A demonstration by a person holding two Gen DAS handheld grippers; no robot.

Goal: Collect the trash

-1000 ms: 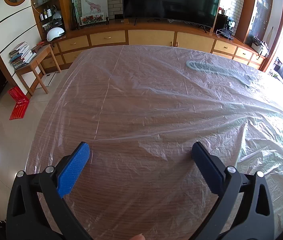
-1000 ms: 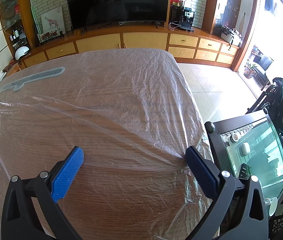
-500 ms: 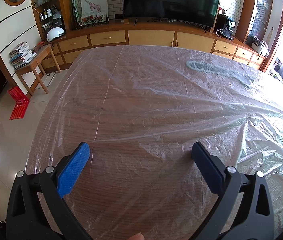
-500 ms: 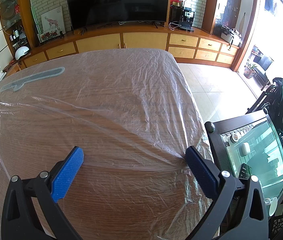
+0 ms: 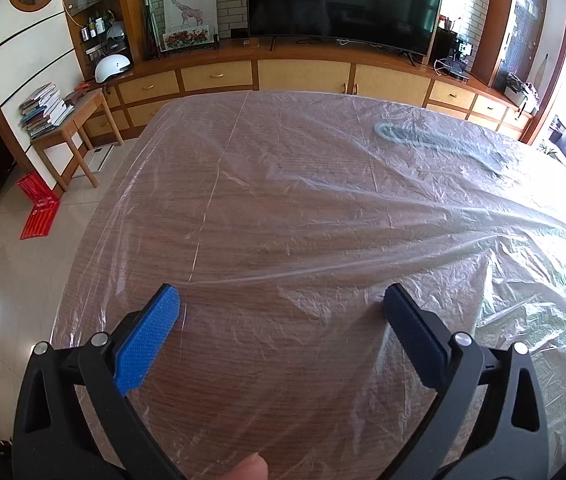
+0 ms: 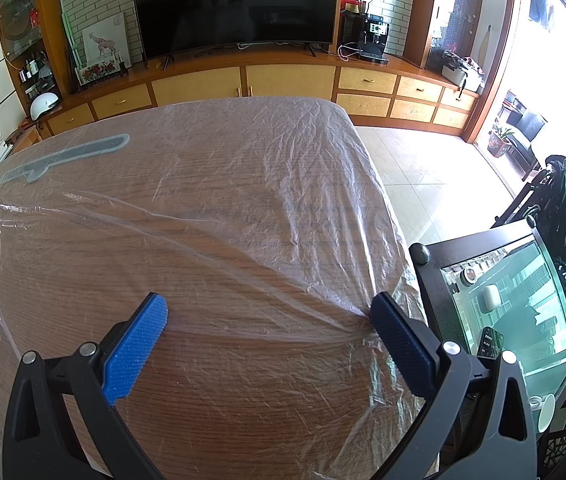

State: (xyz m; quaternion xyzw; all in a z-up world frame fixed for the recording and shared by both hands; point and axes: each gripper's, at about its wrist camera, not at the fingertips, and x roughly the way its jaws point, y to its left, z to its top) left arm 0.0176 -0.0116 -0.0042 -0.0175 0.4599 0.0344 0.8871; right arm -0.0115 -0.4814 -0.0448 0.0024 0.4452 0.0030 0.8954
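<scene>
Now I keep both grippers, left gripper [image 5: 281, 306] and right gripper [image 6: 269, 316], with jaws wide and empty, low over the plastic sheet [image 5: 323, 200] that covers the tabletop [image 6: 243, 380]. I should probably pinch a raised fold and gather slowly, so the thin sheet does not tear.

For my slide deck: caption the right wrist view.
Open right gripper poised over the clear plastic sheet covering a wooden table.

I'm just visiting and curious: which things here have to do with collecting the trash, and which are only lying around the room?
Job:
clear plastic sheet over the wooden table
left gripper, open
right gripper, open

Just there:
television
white helmet
book stack
glass-topped side table
</scene>
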